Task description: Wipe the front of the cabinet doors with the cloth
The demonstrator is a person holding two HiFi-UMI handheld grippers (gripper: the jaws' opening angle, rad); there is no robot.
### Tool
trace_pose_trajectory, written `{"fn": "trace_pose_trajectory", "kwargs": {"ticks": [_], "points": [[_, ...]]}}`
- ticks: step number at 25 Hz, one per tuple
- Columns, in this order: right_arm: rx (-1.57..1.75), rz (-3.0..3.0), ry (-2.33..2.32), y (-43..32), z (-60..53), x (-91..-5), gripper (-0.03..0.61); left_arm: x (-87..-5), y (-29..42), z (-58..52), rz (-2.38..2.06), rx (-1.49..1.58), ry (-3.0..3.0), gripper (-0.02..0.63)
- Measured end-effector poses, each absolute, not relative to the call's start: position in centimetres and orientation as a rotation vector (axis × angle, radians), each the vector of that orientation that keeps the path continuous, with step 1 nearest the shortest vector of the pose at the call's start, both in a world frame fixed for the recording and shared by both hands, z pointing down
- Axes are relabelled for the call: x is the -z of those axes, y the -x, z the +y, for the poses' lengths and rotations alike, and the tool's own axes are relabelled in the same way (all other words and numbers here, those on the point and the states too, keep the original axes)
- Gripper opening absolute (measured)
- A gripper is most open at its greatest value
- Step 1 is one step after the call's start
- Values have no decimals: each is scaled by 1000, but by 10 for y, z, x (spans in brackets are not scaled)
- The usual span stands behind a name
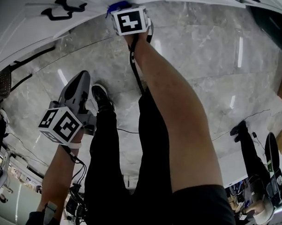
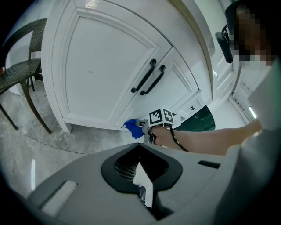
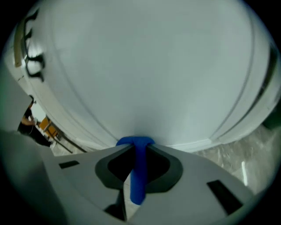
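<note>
Cloth [image 3: 138, 176] (one, blue) pinched in the right gripper [image 3: 136, 147] and pressed to the low front of the cabinet doors [image 2: 101, 66], near the bottom rail where the two doors meet. Left gripper [image 2: 139, 154]: jaws pressed together on nothing, hanging nearer the person. Step judged: wiping under way at the low edge; the next move calls for even pressure swept across the panels — clear of the two black handles [image 2: 144, 77].

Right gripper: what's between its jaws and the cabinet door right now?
Only the blue cloth: the right gripper is shut on it, its folded end against the cabinet door. The right gripper view shows it.
</note>
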State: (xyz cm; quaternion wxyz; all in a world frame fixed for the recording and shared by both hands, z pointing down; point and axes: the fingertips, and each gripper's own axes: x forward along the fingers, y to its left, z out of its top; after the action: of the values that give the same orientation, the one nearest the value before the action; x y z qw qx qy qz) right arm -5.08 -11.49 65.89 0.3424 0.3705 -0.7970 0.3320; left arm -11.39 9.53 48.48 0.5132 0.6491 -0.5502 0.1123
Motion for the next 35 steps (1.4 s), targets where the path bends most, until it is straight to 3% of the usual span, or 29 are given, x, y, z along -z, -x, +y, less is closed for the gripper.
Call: {"fn": "trace_pose_trajectory", "kwargs": {"ticks": [7, 13, 20, 27, 35], "points": [[-953, -1989, -1172, -50, -161, -662, 57, -488, 56, 73, -1277, -271, -1586, -2], [-948, -1944, -1201, -76, -155, -643, 57, -478, 36, 61, -1255, -304, -1625, -2], [-1121, -1996, -1234, -162, -128, -652, 57, -529, -25, 22, -1212, -354, -1674, 0], [-1201, -2179, -1013, -98, -42, -476, 57, -400, 30, 17, -1292, -292, -1733, -2], [-847, -2567, -876, -5, -26, -205, 57, -156, 116, 6, -1540, -180, -1943, -2]]}}
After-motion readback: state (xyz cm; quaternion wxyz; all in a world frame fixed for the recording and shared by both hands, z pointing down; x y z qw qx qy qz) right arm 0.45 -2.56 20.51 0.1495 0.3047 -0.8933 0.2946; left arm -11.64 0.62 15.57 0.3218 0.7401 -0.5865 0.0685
